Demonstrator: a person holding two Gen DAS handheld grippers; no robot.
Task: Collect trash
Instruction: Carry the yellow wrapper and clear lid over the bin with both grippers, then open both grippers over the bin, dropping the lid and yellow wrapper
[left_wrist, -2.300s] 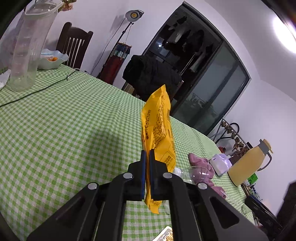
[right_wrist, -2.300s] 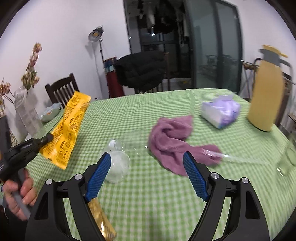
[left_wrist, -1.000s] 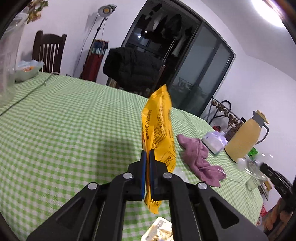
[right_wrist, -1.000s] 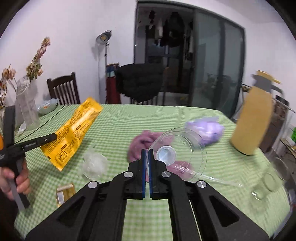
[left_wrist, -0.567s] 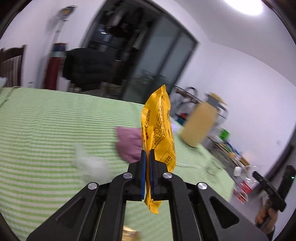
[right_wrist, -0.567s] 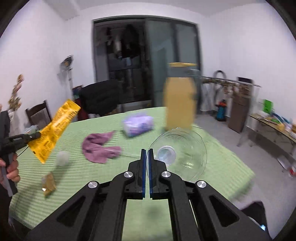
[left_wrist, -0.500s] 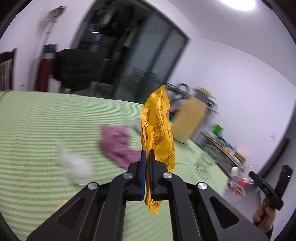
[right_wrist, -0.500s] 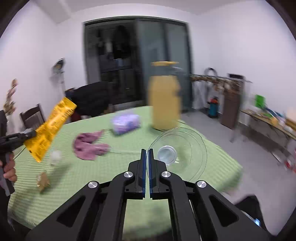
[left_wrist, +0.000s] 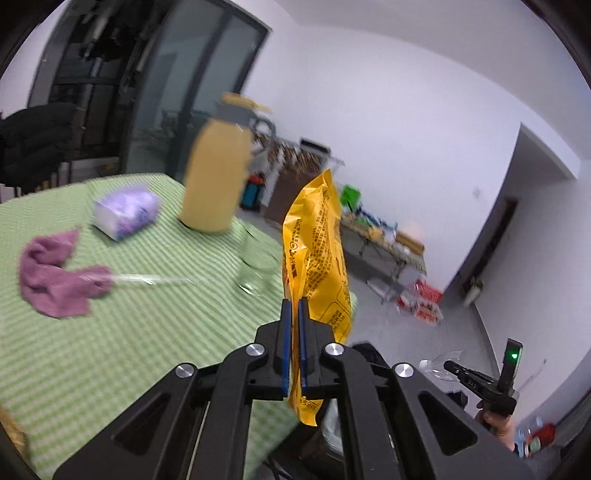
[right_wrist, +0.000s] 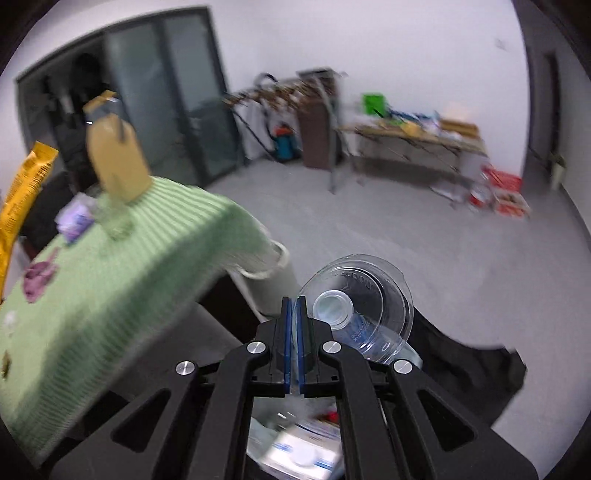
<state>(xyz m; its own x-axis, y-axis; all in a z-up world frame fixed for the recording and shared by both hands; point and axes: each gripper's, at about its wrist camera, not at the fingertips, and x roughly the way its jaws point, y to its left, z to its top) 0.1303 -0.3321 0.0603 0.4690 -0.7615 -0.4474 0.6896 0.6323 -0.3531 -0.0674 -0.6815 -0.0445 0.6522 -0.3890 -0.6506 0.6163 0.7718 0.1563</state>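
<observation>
Left gripper (left_wrist: 293, 345): jaws clamped on yellow wrapper (left_wrist: 317, 258), carried past table (left_wrist: 110, 332) edge.
Right gripper (right_wrist: 294, 345): jaws pinched on rim of clear plastic cup (right_wrist: 364, 306), above bin (right_wrist: 295, 443) already holding trash, apparently; view blurred.
Progress: two items lifted, neither dropped. Small scraps (right_wrist: 5, 363) remain on table.
Wrapper long axis near vertical, free end up. Cup lies sideways, mouth toward camera.

left claw (left_wrist: 293, 343) pinching yellow wrapper (left_wrist: 316, 258), green-checked table (left_wrist: 110, 332)
</observation>
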